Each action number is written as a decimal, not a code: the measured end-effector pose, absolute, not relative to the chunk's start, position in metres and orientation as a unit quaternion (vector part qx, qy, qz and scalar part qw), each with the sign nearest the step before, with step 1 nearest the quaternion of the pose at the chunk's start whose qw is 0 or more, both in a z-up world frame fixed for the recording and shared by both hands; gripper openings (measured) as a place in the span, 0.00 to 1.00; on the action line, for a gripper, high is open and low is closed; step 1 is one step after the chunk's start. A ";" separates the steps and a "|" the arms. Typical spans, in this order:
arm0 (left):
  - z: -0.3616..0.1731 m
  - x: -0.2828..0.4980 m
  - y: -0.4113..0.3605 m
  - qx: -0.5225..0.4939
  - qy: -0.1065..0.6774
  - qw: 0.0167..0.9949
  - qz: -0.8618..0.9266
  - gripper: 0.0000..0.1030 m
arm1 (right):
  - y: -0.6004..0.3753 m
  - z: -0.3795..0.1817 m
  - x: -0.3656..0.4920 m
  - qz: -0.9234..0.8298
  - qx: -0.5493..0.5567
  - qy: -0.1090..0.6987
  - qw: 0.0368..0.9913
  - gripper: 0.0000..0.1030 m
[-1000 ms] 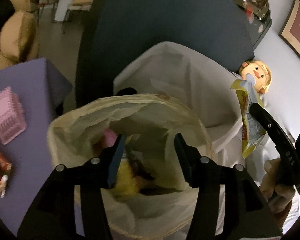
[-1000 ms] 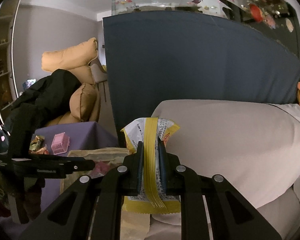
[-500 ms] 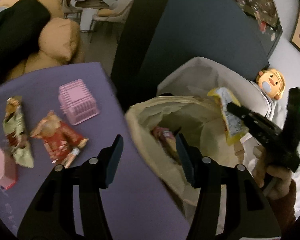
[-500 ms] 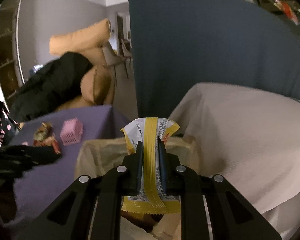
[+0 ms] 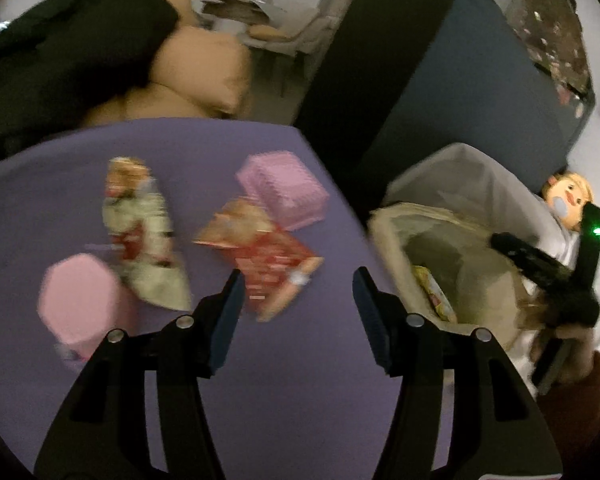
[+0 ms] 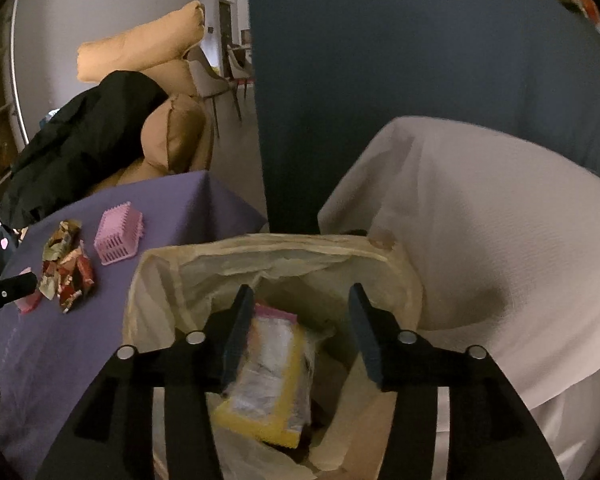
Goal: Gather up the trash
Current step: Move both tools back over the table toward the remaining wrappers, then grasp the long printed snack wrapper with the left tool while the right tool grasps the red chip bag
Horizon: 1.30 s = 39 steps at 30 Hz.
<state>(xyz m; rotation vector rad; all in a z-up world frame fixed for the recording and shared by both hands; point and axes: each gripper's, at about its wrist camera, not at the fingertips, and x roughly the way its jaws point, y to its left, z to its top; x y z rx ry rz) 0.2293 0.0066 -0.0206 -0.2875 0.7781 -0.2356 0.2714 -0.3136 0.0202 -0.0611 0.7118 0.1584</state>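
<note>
My right gripper [image 6: 300, 300] hangs over the mouth of the cream trash bag [image 6: 284, 248], its jaws opening. The yellow wrapper [image 6: 268, 380] lies loose inside the bag below them, and no pad touches it. In the left wrist view my left gripper [image 5: 298, 292] is open and holds nothing above the purple table [image 5: 300, 380]. Just beyond its fingertips lies a red wrapper [image 5: 268, 260], with a cream-green wrapper [image 5: 148, 232] to its left. The bag [image 5: 384, 236] stands at the table's right edge.
A pink basket [image 5: 284, 190] stands upside down behind the red wrapper, and a pink object [image 5: 80, 292] sits at the near left. A beige-covered seat [image 6: 480, 220] with a doll [image 5: 568, 196] flanks the bag. A dark blue panel [image 6: 420, 60], tan cushions and a black garment [image 5: 72, 40] stand behind.
The right gripper opened and the yellow wrapper dropped into the bag. The left gripper swung left, from over the bag to over the wrappers on the purple table.
</note>
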 end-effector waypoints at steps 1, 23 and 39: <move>-0.022 0.227 0.017 -0.143 0.375 0.910 -0.105 0.52 | -0.310 0.023 0.271 0.078 -0.030 0.346 0.935 0.46; -0.044 0.299 0.134 -0.217 0.407 0.887 -0.032 0.52 | -0.178 0.019 0.265 0.202 -0.077 0.346 0.913 0.53; -0.049 0.322 0.124 -0.206 0.438 0.873 -0.061 0.17 | -0.152 0.002 0.267 0.234 -0.097 0.370 0.894 0.54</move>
